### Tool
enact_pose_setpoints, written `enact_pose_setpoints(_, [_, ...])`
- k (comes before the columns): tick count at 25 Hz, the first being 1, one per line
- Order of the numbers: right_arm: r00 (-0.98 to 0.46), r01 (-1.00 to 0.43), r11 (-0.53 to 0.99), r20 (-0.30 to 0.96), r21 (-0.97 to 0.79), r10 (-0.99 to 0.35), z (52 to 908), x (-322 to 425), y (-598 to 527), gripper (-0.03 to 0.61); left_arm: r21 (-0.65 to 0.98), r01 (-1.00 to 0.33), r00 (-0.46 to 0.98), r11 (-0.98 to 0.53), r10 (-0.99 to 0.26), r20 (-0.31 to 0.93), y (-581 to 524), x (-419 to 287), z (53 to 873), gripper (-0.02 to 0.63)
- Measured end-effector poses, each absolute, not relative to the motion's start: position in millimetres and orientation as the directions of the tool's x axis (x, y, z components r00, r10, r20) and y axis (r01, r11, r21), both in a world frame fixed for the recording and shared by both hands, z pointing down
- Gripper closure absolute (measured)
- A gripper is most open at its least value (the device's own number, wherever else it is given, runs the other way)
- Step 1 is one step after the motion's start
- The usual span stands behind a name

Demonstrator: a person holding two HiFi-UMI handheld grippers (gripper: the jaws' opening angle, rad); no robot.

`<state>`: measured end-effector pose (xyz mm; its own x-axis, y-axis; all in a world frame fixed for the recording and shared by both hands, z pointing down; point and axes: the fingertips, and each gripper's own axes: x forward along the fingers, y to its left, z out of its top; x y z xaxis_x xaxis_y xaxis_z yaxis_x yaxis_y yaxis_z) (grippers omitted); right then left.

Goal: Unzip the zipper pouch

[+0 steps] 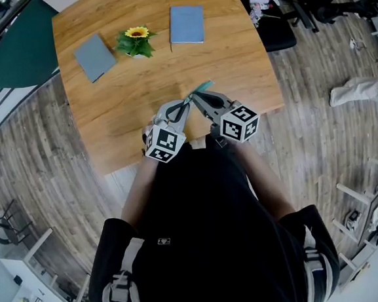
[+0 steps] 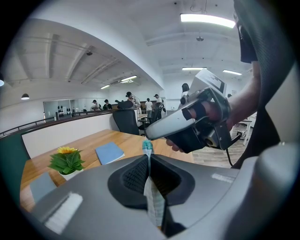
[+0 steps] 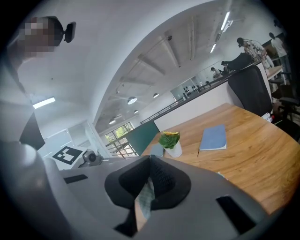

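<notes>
The zipper pouch point(image 1: 203, 86) shows as a small teal tip between the two grippers, held above the near edge of the wooden table point(image 1: 233, 57). My left gripper point(image 1: 184, 107) is shut on it. In the left gripper view point(image 2: 149, 157) a pale checked strip of the pouch point(image 2: 151, 197) runs between the pads, and its teal end point(image 2: 147, 146) pokes out past the tips. My right gripper point(image 1: 195, 99) meets it tip to tip. It point(image 3: 151, 158) is also shut on pale checked fabric point(image 3: 145, 199). Which part of the pouch each holds is hidden.
A potted sunflower point(image 1: 136, 41) stands at the back of the table between a grey notebook point(image 1: 94, 56) and a blue notebook point(image 1: 186, 24). A black chair point(image 1: 273, 28) is at the far right edge. The person's torso fills the lower head view.
</notes>
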<state>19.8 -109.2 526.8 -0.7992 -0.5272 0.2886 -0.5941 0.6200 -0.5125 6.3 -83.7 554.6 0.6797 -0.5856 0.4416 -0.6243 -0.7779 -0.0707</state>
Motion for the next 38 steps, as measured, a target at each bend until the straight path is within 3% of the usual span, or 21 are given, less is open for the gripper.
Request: enact_pose_setpoints(38, [-0.744,-0.659,0.563,0.320,-0.499,-0.587,535,54,-131,0.574,-0.066,-0.596,0.714,-0.800,-0.566,0.413,-75,4,538,0.609])
